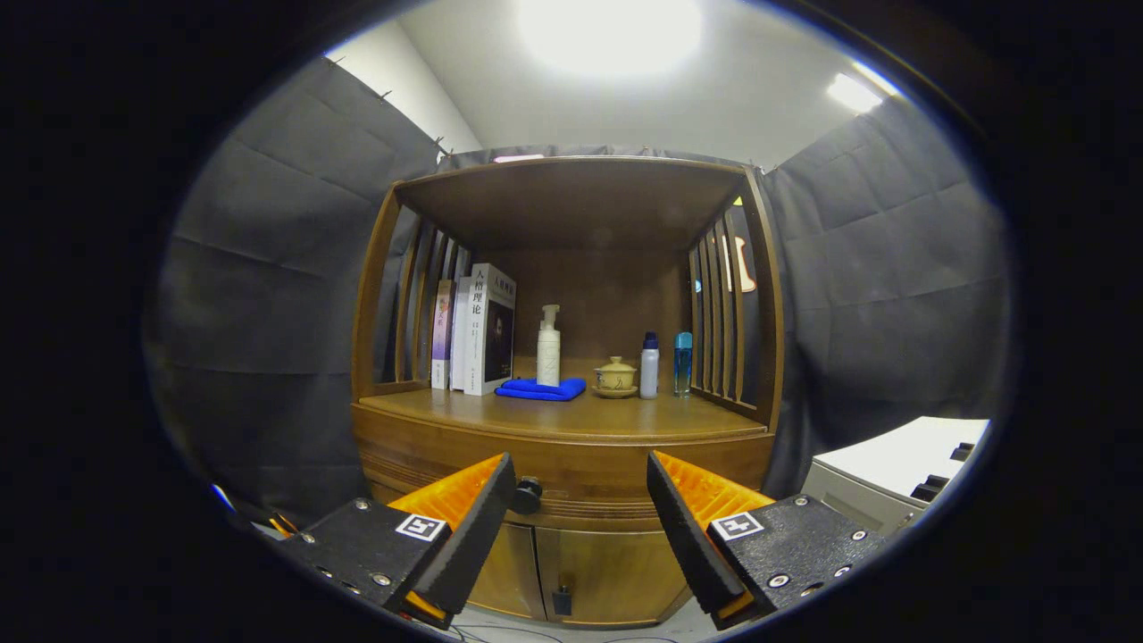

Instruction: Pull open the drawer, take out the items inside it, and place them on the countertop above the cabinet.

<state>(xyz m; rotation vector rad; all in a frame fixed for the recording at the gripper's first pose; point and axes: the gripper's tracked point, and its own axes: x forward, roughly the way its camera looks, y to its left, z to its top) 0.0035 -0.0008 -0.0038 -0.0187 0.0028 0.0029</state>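
Observation:
A wooden cabinet (571, 464) stands ahead of me with a drawer front (580, 487) under its countertop (571, 415). The drawer is closed, and its small dark knob (527, 494) shows just beside my left fingertip. My gripper (580, 496) is open and holds nothing, its two fingers spread wide in front of the drawer front, a short way off it. What lies inside the drawer is hidden.
On the countertop stand several books (473, 330), a white pump bottle (548, 348) on a blue cloth (540, 389), a lidded teacup (615, 376), a white bottle (649, 366) and a blue bottle (682, 363). Two lower doors (571, 572) sit under the drawer. A white appliance (893, 478) stands to the right.

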